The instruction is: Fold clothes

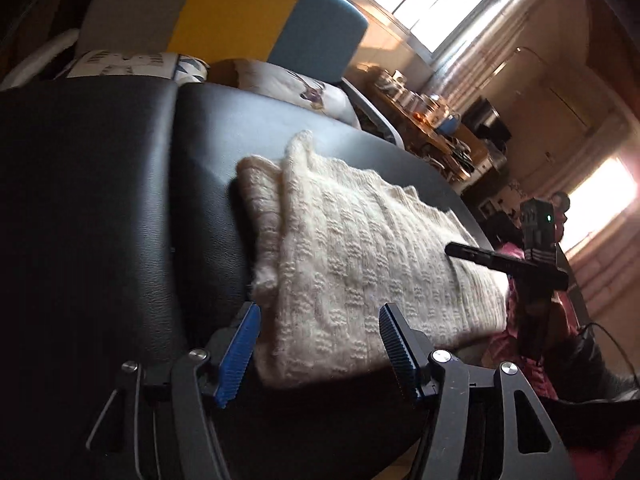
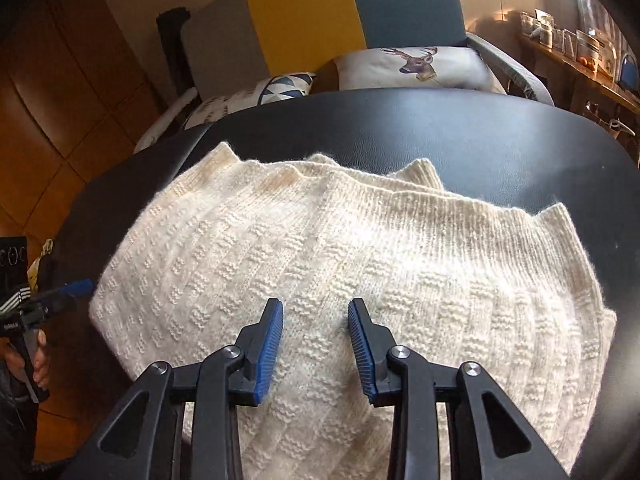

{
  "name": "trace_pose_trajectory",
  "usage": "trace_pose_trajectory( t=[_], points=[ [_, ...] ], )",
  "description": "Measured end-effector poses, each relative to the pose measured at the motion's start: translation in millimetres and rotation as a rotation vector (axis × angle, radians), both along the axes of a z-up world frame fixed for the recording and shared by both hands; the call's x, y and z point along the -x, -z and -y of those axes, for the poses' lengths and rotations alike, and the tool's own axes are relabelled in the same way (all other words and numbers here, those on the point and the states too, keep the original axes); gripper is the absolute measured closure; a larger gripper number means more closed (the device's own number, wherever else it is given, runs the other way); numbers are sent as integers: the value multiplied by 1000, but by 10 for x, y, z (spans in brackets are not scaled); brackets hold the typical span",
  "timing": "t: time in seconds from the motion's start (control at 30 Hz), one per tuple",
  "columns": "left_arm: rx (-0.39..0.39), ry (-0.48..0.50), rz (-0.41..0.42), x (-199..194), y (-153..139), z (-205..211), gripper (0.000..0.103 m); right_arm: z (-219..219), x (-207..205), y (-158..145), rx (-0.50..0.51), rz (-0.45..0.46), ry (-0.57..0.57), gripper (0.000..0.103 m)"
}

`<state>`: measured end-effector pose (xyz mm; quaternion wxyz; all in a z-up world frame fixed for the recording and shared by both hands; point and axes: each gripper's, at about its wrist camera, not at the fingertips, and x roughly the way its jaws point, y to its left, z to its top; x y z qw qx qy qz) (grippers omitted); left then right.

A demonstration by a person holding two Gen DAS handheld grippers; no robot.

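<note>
Right tongs (image 2: 315, 308), blue ribbed pads parted and gripping nothing, hover just above a folded cream knitted sweater (image 2: 340, 264) lying on a black leather-look desk (image 2: 480, 148). Left tongs (image 1: 318, 314), also parted and empty, sit at the sweater's near edge. Behind the desk stands a grey, yellow and blue chair (image 2: 320, 16) holding a deer-print cushion (image 2: 416, 62). A cluttered shelf (image 1: 432, 120) blurs in window glare. The sweater's lower edge is cut off.
</note>
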<state>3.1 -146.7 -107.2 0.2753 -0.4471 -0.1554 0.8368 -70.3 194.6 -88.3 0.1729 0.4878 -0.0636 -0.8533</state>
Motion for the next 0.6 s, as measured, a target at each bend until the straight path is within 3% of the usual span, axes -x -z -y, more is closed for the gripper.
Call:
trace_pose_trajectory(
  t=[0.23,0.3,0.37,0.43,0.5,0.57,0.6],
  points=[
    [-57,78,71,104,188,-109,46,-89,15,99,17,52,12,69],
    [-86,65,88,85,215,-46,94,-113,27,128,30,56,12,69],
    [-150,35,114,42,231,80,97,-165,39,151,59,65,21,69],
    [-151,5,118,-103,262,202,97,-223,41,184,96,72,31,71],
    [-138,-9,177,-192,478,228,97,-245,39,220,117,65,34,71],
    [-211,-36,188,-260,501,290,96,-232,47,220,115,60,41,71],
    [-210,-32,189,-277,452,282,93,-219,43,214,108,55,42,71]
  ],
)
